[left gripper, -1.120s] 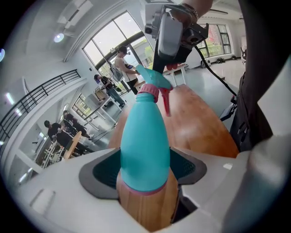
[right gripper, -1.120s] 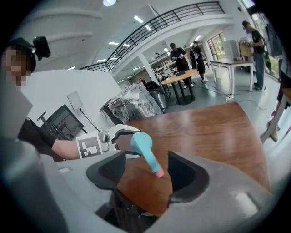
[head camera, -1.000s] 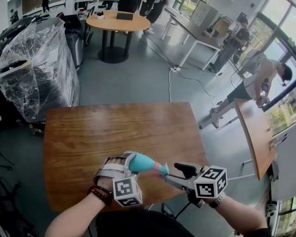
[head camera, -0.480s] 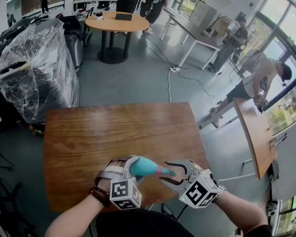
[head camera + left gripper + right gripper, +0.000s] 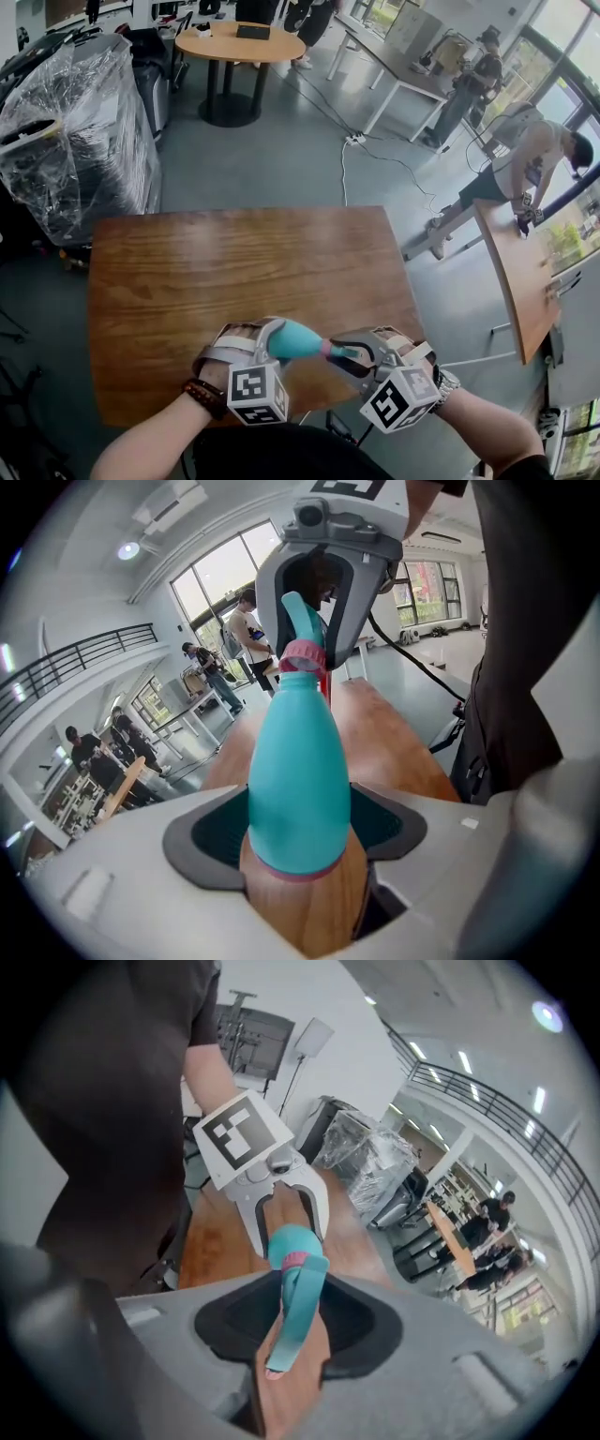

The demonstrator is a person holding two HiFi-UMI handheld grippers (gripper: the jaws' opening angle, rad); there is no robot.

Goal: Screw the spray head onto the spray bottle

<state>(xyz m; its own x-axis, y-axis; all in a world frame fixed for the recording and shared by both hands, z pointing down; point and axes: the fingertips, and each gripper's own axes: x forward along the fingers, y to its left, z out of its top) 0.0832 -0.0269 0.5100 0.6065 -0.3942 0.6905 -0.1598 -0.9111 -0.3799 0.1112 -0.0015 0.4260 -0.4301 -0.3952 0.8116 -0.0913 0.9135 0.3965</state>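
A brown wooden surface [image 5: 234, 272] stands in a big room with a grey floor. Behind it are a round table [image 5: 239, 42], a heap wrapped in clear plastic [image 5: 75, 141] and some people [image 5: 534, 159] at other tables. From the head view, the left tongs [image 5: 270, 339] are closed on the fat part of the small teal spray bottle [image 5: 298, 339]. They hold it up in the air over the near edge of the surface, with its neck pointing at the right tongs [image 5: 354, 354]. The spray head [image 5: 339, 351] sits on the neck. In the left gripper view, the dark pads hug both sides of the bottle, and the pink ring and teal spout poke into the other tongs. In the right gripper view, the tongs have just been closing, and the thin spray head is between them and looks pinched. The bottle looks light, smooth and round, so it might spin or slip. The fat part is likely the best place to hold it. The head looks thin and bendy, so a grip near the pink ring seems safest. No words or brand can be read on the bottle.
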